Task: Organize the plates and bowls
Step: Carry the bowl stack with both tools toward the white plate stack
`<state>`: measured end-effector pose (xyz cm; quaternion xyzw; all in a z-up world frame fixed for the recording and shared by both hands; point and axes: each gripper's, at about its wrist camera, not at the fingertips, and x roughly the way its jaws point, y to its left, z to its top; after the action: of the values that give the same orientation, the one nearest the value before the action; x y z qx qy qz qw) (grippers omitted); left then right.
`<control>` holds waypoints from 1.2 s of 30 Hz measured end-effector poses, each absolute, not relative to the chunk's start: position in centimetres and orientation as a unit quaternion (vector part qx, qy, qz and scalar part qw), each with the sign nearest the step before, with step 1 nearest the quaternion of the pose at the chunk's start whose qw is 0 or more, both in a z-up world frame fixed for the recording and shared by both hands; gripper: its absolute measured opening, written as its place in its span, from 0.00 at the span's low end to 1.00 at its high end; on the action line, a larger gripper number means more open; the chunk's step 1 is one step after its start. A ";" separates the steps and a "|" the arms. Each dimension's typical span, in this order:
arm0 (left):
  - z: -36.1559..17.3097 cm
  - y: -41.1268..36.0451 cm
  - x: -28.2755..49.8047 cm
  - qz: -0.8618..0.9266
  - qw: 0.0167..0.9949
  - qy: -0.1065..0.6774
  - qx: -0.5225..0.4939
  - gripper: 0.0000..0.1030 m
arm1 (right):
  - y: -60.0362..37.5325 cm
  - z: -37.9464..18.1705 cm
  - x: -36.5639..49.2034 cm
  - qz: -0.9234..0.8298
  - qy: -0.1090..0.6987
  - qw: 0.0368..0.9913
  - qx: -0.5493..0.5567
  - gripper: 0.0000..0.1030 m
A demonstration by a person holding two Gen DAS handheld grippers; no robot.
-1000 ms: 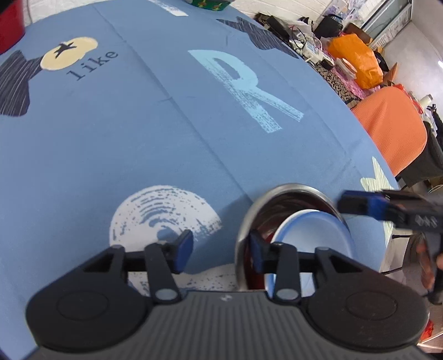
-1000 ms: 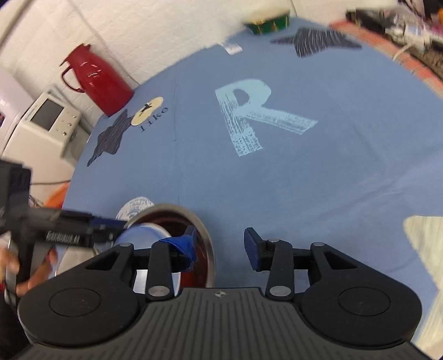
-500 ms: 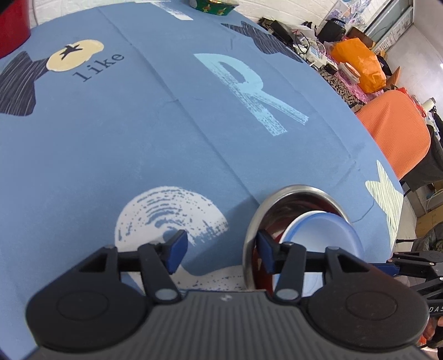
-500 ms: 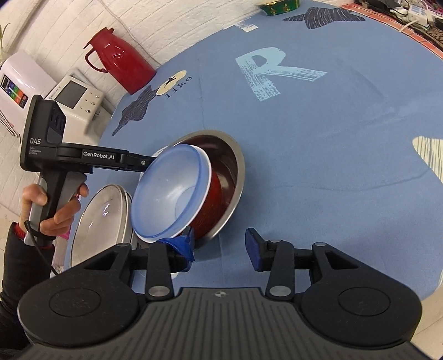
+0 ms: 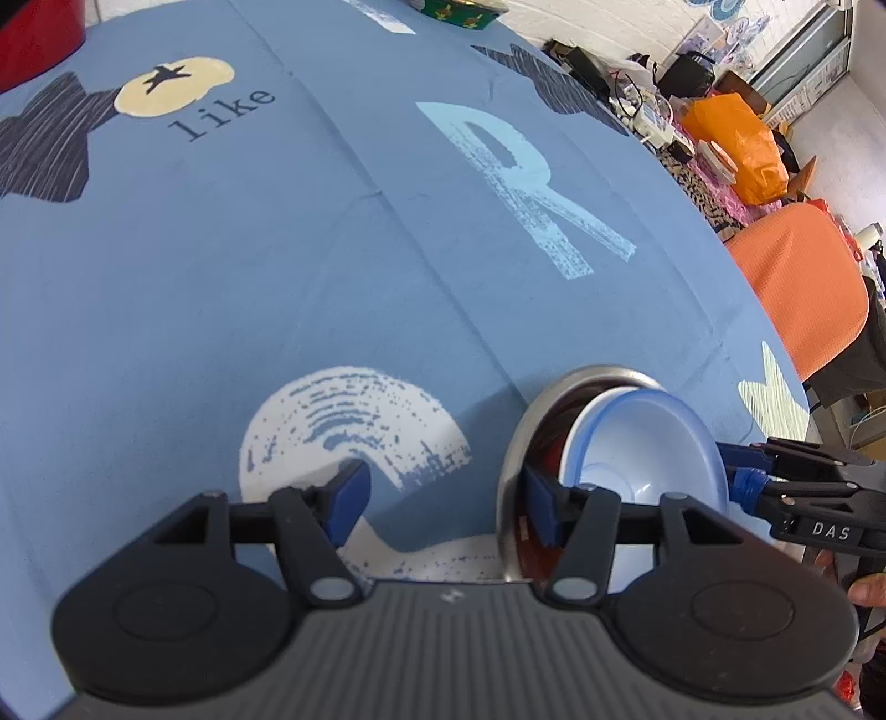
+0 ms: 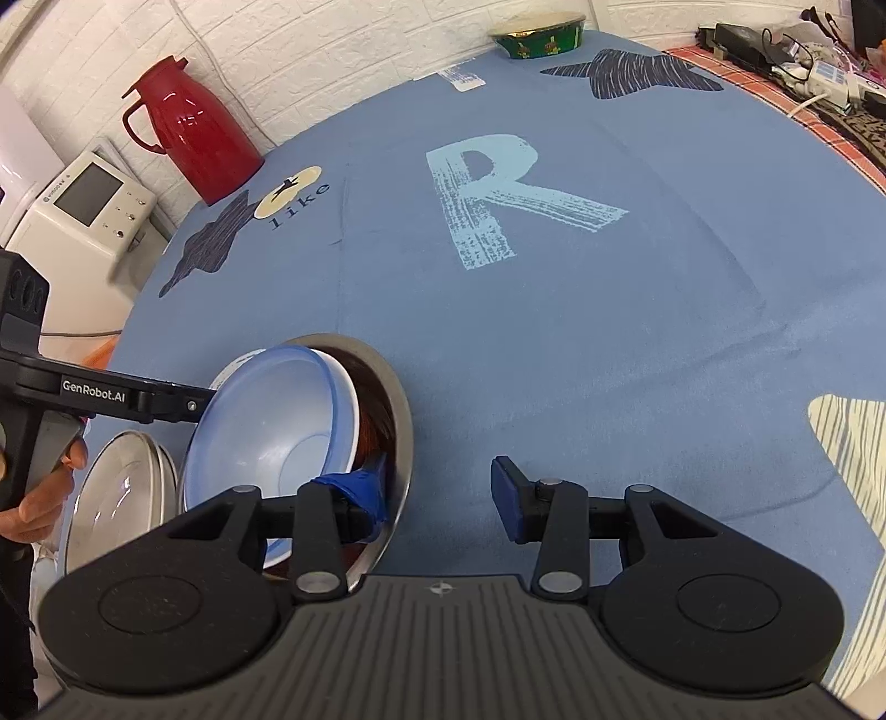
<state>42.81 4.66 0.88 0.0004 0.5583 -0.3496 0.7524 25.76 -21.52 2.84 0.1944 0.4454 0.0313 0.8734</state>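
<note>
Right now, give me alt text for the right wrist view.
The right gripper hangs open over nested bowls: a pale blue bowl tilted inside a steel bowl on the blue tablecloth, red thermos behind.

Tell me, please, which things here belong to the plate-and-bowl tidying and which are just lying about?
Job:
- steel bowl
- red bowl nested inside it
- blue plastic bowl tilted on top
- steel plate beside the stack
- left gripper, right gripper, both open

Lying about:
- red thermos jug
- green patterned bowl
- white appliance
</note>
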 end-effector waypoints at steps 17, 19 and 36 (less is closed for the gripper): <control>0.7 3.5 42.5 -0.389 0.715 0.577 0.076 0.62 | -20.3 5.8 17.4 0.059 0.429 0.879 0.203 0.29; 0.8 3.5 42.4 -0.385 0.717 0.576 0.075 0.62 | -18.9 5.1 16.6 0.084 0.444 0.867 0.207 0.29; 1.1 3.1 43.4 -0.354 0.739 0.571 0.050 0.62 | -18.4 2.8 23.0 0.058 0.430 0.888 0.154 0.29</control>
<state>43.36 3.14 1.09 0.0495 0.5711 -0.3543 0.7388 22.96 -18.44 2.81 0.1542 0.4295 0.0575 0.8879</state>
